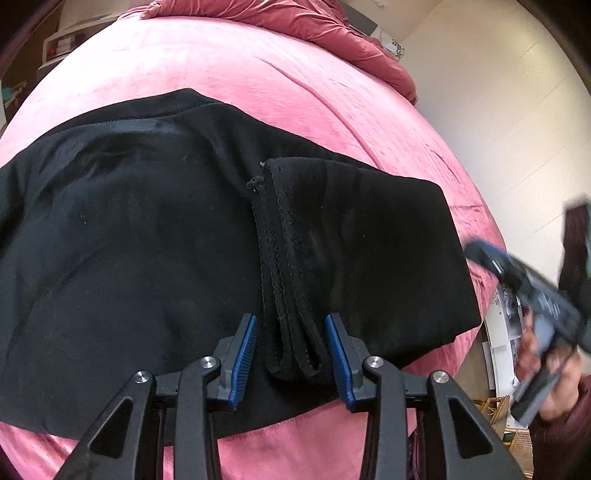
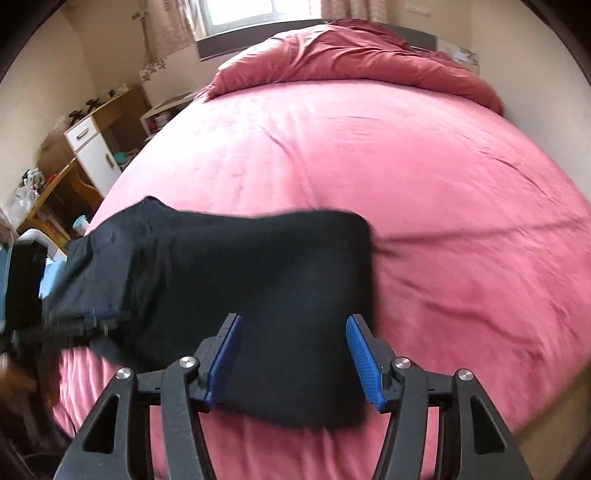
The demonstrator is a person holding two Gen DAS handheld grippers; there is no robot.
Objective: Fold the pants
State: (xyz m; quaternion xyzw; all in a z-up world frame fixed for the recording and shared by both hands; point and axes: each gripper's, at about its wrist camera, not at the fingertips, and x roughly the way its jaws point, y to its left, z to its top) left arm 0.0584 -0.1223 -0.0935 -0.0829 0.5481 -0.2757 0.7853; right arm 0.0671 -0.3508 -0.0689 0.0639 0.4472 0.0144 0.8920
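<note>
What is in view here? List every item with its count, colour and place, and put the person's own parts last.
pants: one, black, folded over on the near part of the bed, hem edges on top
bed sheet: one, pink, covering the bed
duvet: one, darker red, bunched at the far end of the bed
cabinet: one, white with wood, left of the bed
window: one, bright, behind the bed
left tool: one, black with blue pads, open astride the hems
right tool: one, black with blue pads, open above the pants
hand: one, holding the right tool
</note>
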